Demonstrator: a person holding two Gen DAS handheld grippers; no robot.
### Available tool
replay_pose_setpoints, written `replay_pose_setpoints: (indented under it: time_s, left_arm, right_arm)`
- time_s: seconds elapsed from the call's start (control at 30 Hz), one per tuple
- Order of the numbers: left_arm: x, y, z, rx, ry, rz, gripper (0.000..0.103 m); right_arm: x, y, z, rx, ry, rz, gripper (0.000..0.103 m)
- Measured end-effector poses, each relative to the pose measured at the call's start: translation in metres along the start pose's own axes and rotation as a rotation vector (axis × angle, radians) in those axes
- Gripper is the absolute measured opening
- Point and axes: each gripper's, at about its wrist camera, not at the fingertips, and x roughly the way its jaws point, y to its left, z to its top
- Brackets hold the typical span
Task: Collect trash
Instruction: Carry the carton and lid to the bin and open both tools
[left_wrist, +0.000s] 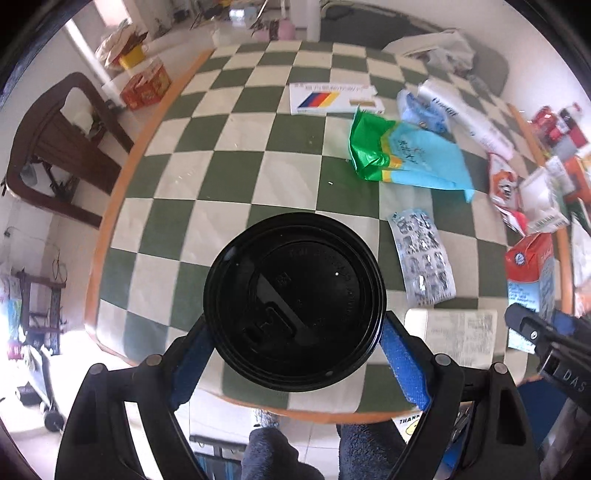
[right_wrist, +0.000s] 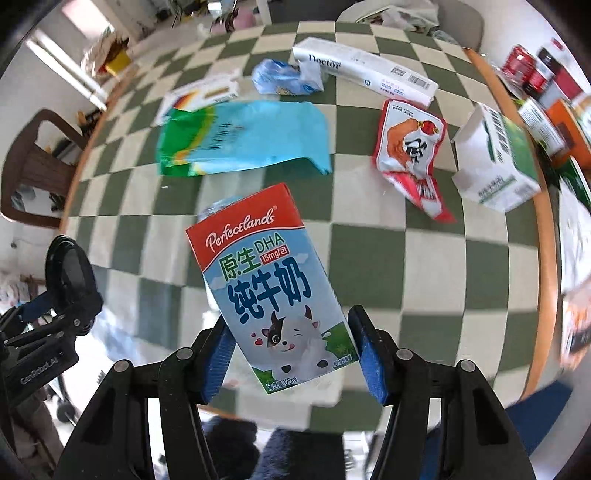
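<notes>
Left tool (left_wrist: 295, 350) is gripping a black-lidded round cup (left_wrist: 294, 301), holding it above the near edge of the green-and-white checkered bench (left_wrist: 236, 147). Right tool (right_wrist: 291, 354) is clamping a red-topped blue milk carton (right_wrist: 271, 284), tilted, above the bench, nearer than the blue-green plastic bag (right_wrist: 243, 138).

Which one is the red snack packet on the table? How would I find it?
Start at the checkered table and go to its right side, to the white and green box. Just left of it lies the snack packet: crinkled and flat, the only wrapper with red edges.
</notes>
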Motion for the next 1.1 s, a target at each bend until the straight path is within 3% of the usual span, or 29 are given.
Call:
replay_pose_setpoints:
  time_s: [0.27, 0.4, 0.5, 0.67, 0.83, 1.1]
  left_arm:
    - [-0.031, 0.053, -0.067, 0.134, -0.046, -0.076, 0.086]
    - [-0.024, 0.079, -0.111, 0.174, 0.017, -0.108, 0.086]
    - [0.000, 0.088, -0.147, 0.218, 0.102, -0.140, 0.086]
    - [0.076, 0.093, -0.201, 0.214, 0.264, -0.160, 0.086]
    - [0.175, 0.092, -0.234, 0.170, 0.360, -0.172, 0.086]
    - [0.342, 0.091, -0.255, 0.076, 0.468, -0.267, 0.088]
  right_arm:
    - [-0.049, 0.037, -0.099, 0.140, -0.098, 0.007, 0.062]
    - [-0.046, 0.059, -0.167, 0.251, -0.090, 0.021, 0.061]
    - [-0.030, 0.072, -0.222, 0.319, -0.033, 0.022, 0.061]
    - [0.019, 0.080, -0.288, 0.377, 0.071, 0.018, 0.061]
    - [0.095, 0.076, -0.328, 0.404, 0.151, 0.003, 0.061]
    - [0.279, 0.064, -0.357, 0.471, 0.224, 0.062, 0.061]
